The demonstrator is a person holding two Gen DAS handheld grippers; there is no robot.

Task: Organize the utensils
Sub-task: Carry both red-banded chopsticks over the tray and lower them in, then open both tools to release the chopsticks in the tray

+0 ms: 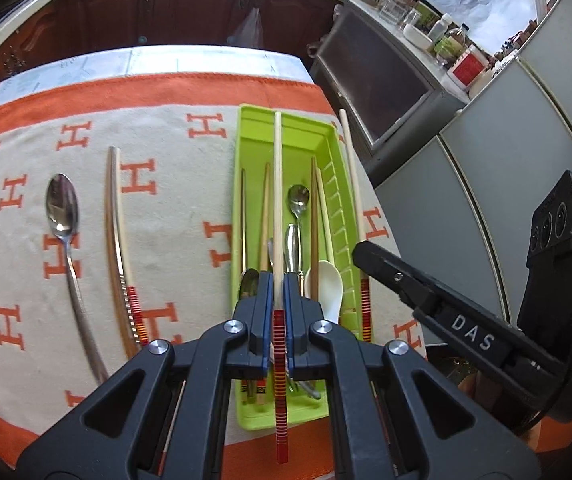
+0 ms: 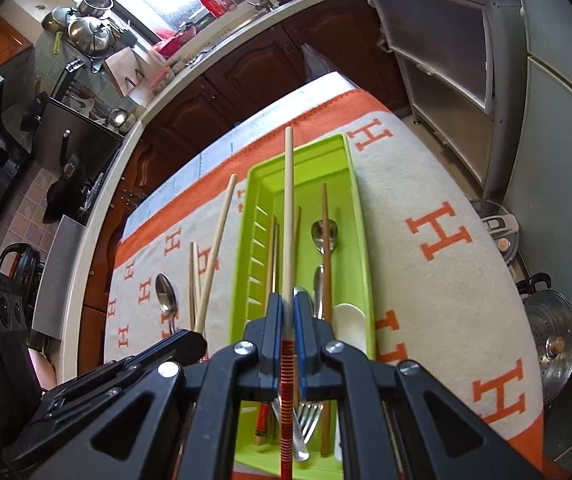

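Observation:
My left gripper (image 1: 278, 282) is shut on a pale chopstick (image 1: 277, 200) with a red-striped handle, held lengthwise above the green tray (image 1: 246, 120). My right gripper (image 2: 289, 302) is shut on a matching chopstick (image 2: 288, 216), also above the green tray (image 2: 355, 208). Inside the tray lie a metal spoon (image 1: 298, 200), a white spoon (image 1: 329, 284), brown chopsticks (image 2: 325, 248) and a fork (image 2: 309, 412). In the left wrist view the right gripper (image 1: 365, 254) and its chopstick (image 1: 350, 168) run along the tray's right side. In the right wrist view the left gripper (image 2: 192, 340) sits left of the tray.
A metal spoon (image 1: 62, 208) and loose chopsticks (image 1: 114, 216) lie on the orange and cream H-patterned cloth (image 1: 174, 200), left of the tray. Dark wooden cabinets (image 1: 190, 4) stand beyond the table. Grey cabinets (image 1: 505, 152) and a steel pot (image 2: 553, 340) stand at the right.

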